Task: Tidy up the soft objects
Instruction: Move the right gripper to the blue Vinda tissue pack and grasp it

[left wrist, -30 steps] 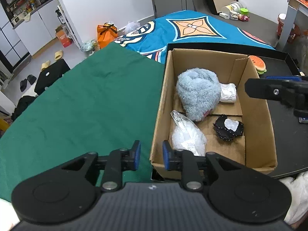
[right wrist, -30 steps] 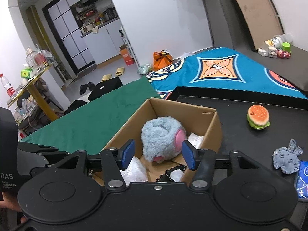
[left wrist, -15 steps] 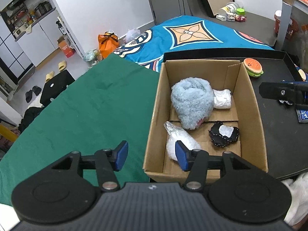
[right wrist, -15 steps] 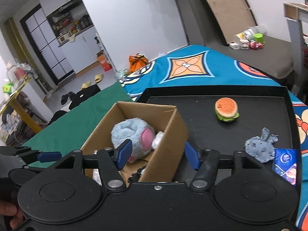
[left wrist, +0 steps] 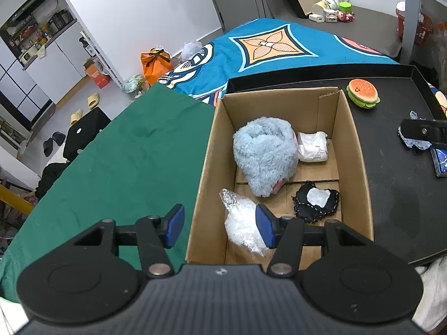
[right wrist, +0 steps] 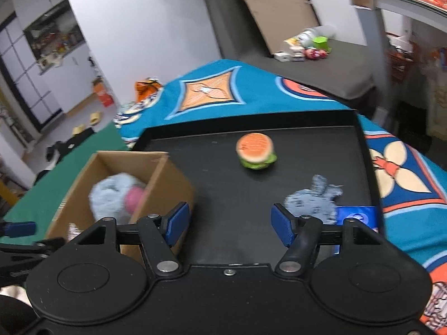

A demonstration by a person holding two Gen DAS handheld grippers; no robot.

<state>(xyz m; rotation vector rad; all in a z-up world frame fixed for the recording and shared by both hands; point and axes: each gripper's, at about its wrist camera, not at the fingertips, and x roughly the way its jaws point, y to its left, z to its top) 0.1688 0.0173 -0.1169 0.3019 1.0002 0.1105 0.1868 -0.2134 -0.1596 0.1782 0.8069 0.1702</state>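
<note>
A green cloth (left wrist: 117,173) covered the left part of the surface, and a blue patterned cloth (left wrist: 268,47) lay beyond it and ran under a black tray (right wrist: 360,139) on the right. A cardboard box (left wrist: 360,173) stood open at the tray's left edge, beside the green cloth.

Inside the box, a fluffy blue plush (left wrist: 264,155) took up the middle, its pink patch showing in the right wrist view. A clear plastic bag (left wrist: 241,223) lay in the near left corner, a black pouch (left wrist: 315,202) with a white patch lay near right, and a white bundle (left wrist: 311,146) sat touching the plush on its far right side.

On the tray outside the box, a burger toy (right wrist: 255,150) stood toward the far side, well apart from the box. A grey-blue felt piece (right wrist: 313,201) lay nearer, and a blue packet (right wrist: 356,216) touched its right edge.

The left gripper (left wrist: 220,224) hung over the box's near left wall, jaws spread wide with nothing between them, the right pad over the plastic bag. The right gripper (right wrist: 230,222) hovered over the bare tray between box and felt piece, jaws likewise spread and holding nothing. That view was blurred.
</note>
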